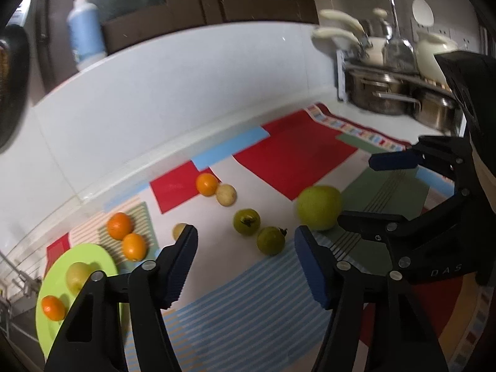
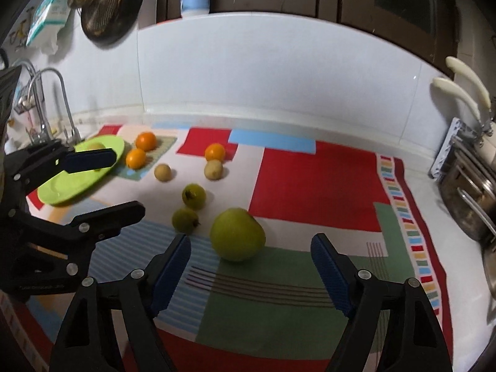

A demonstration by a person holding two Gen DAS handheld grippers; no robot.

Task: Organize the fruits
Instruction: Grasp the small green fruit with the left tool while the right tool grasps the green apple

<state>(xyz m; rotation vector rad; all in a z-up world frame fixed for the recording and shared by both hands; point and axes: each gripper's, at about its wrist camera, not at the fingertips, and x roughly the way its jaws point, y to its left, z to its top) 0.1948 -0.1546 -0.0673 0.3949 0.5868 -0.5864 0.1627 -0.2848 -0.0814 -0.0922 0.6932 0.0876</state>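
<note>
A: Far left?
B: A lime plate (image 2: 66,190) on the bench's patterned cloth (image 2: 313,179) — one orange (image 1: 53,307) and a pale fruit on it.
A: The left gripper (image 1: 245,263)?
B: Jaws released, nothing between them; two small green fruits (image 1: 271,240) lie just ahead.
A: And the right gripper (image 2: 249,271)?
B: Jaws apart, empty — the big green apple (image 2: 237,234) sits just beyond the tips, nearer the left jaw, untouched.

Black grippers (image 1: 245,266), ribbed blue pads (image 2: 330,276)
</note>
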